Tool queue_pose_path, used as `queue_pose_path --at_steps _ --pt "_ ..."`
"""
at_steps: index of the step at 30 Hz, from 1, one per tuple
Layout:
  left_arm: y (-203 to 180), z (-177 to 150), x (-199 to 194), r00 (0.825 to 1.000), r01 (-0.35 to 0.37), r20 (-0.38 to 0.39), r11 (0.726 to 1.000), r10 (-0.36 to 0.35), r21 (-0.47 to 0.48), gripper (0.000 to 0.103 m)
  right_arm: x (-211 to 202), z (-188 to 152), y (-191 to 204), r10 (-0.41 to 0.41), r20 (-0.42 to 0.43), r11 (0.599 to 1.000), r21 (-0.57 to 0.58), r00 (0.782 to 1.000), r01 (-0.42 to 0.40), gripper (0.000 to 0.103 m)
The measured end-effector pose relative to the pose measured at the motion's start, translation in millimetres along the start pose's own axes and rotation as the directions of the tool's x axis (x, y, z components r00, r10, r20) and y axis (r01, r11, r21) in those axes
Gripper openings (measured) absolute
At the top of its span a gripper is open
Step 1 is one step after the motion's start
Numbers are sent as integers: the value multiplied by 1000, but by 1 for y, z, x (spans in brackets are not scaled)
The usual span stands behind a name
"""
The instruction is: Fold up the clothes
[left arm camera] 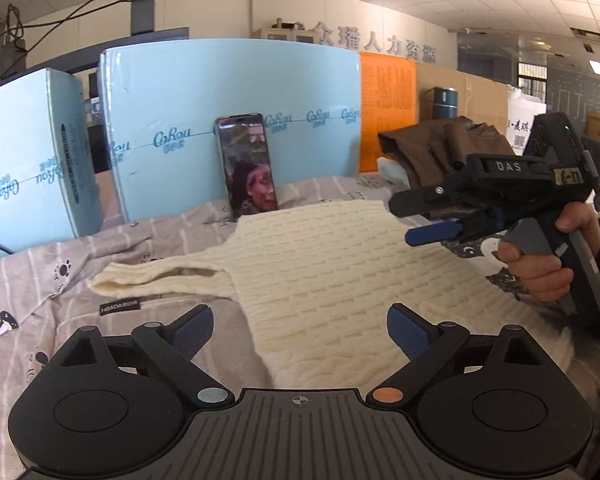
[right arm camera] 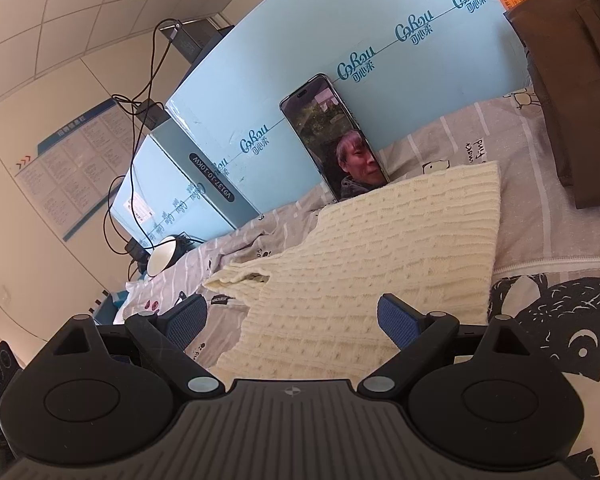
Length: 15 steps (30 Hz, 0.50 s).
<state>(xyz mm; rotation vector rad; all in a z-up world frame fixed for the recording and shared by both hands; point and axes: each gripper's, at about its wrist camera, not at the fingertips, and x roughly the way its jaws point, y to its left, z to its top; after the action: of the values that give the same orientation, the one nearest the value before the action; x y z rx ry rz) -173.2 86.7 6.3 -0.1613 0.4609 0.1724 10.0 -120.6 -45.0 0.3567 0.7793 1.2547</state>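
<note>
Left tongs (left arm camera: 300,330): blue pads spread wide, nothing between them, hovering over the near hem of the cream knit sweater (left arm camera: 340,276). Right tongs (right arm camera: 292,320): also spread apart and empty, above the same sweater (right arm camera: 364,256). From the left wrist I see my right tongs (left arm camera: 432,232) from the side, held in the right hand (left arm camera: 540,256) over the sweater's right edge; the body reads "DAS".

Sweater lies flat on the bed sheet (left arm camera: 28,280), one sleeve (left arm camera: 156,276) stretched out to the left. Sheet is beige-grey with white stripes and cartoon penguins; a darker panel with a large black-and-white animal print (right arm camera: 552,320) sits to the right. A small black tag (left arm camera: 120,306) just beside the sleeve reads "HBADA".

A phone (left arm camera: 248,164) stands upright behind the sweater, leaning on a pale blue carton (left arm camera: 228,120) printed "CoRou" several times along a line. Second blue carton (left arm camera: 36,160) to its left, same print; right wrist view shows a dark oval label on its end, "V9137-10-10KW" (right arm camera: 212,178). I cannot tell what either carton holds.

Brown folded garments (left arm camera: 444,148) are stacked at the right, beyond the sweater. Orange printed sheet (left arm camera: 388,112) behind them, text too small to read. Large Chinese wall lettering (left arm camera: 376,44) farther back. A white bowl (right arm camera: 162,258) lies tipped at the bed's left edge, near black cables (right arm camera: 116,216).
</note>
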Motion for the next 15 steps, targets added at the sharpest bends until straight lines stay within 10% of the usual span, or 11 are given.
queue_pose_path --at_steps 3,6,9,15 --pt "40 11 14 1000 -23 3 964 24 -264 96 1 0 1 -5 -1 1000 -6 1000 5 92" --pt "96 12 42 999 37 -8 799 -52 -601 96 2 0 0 -9 -2 1000 -7 1000 9 92" --pt "131 9 71 995 31 -40 688 -87 -725 96 1 0 -1 -11 3 1000 -6 1000 11 92" --pt "153 10 108 995 24 -44 645 -89 -764 98 2 1 -1 -17 -2 1000 -16 1000 17 92"
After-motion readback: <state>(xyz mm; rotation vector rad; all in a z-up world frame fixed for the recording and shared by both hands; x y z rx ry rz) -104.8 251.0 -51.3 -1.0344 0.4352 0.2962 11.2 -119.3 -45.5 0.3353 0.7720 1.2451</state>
